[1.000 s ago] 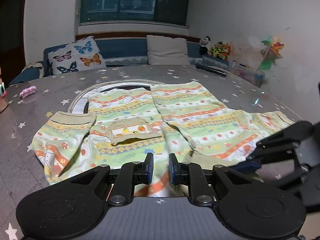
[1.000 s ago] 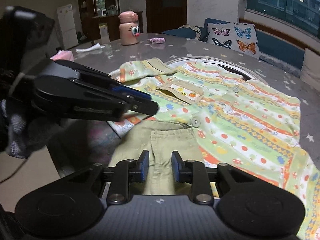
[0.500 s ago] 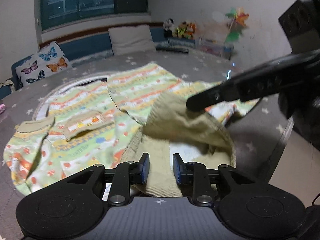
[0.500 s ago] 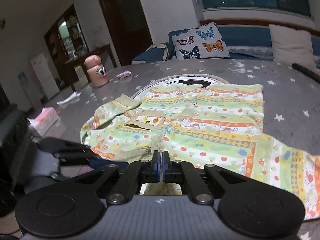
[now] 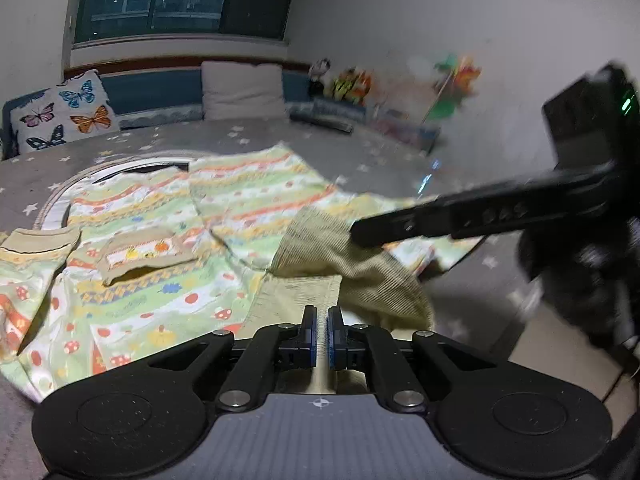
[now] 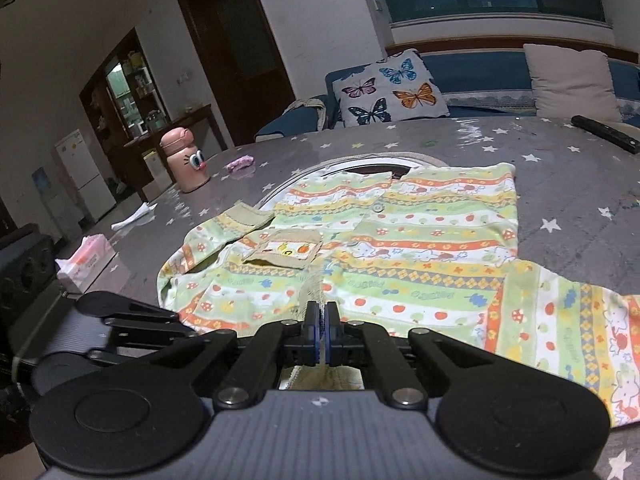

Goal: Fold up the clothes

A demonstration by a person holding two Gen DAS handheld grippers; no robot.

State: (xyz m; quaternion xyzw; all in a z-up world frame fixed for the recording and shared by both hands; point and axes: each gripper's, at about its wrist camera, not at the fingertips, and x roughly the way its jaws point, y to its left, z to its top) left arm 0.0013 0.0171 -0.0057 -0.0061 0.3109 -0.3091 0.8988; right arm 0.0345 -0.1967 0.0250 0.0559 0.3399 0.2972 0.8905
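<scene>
A green, orange and yellow patterned shirt (image 5: 160,280) (image 6: 420,240) lies spread flat on the grey star-print table (image 6: 560,184). A khaki corduroy garment (image 5: 360,280) lies over its near edge. My left gripper (image 5: 322,320) is closing, and its blue pads pinch a flat edge of the khaki cloth. My right gripper (image 6: 322,320) is shut on a raised fold of the same cloth. In the left wrist view, its fingers (image 5: 400,228) hold that fold up above the table. The left gripper's fingers (image 6: 136,316) show at lower left in the right wrist view.
A pink bottle (image 6: 186,160), a tissue pack (image 6: 86,258) and a small pink thing (image 6: 240,163) sit on the table's left side. A black remote (image 6: 604,132) lies at the back right. A sofa with a butterfly cushion (image 6: 394,88) stands behind the table.
The left jaws went from apart over the khaki cloth to pinching its edge. The right gripper shut on the cloth a second ago, lifted a fold and still holds it up.
</scene>
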